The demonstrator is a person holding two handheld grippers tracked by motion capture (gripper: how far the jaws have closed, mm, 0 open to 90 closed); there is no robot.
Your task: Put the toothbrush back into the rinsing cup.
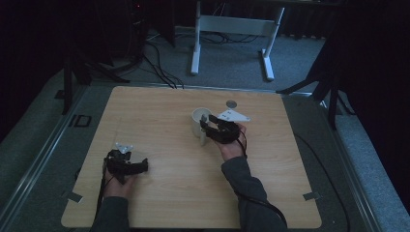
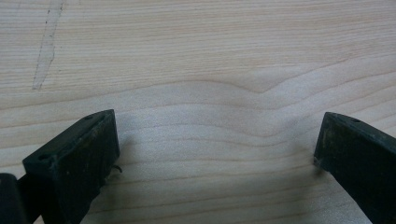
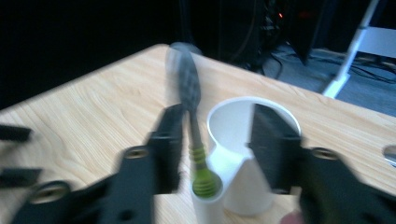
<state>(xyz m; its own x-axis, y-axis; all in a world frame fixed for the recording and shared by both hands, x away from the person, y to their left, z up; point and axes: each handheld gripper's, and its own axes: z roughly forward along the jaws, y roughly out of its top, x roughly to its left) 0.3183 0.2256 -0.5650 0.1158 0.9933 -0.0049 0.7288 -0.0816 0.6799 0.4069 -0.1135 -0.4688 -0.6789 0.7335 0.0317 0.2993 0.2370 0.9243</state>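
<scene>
White ceramic mug (image 3: 243,154) — judged rigid, breakable, slick; best gripped at rim. Beside it: green-ended dark screwdriver (image 3: 196,140) — right gripper (image 3: 217,144) fingers apart, left gripper (image 2: 215,154) fingers apart.

White mug (image 3: 243,186), green-tipped tool (image 3: 196,154) beside it

The high view is dim, its surroundings nearly black. The left gripper view is bright and sharp, while the right gripper view is motion-blurred throughout.
</scene>
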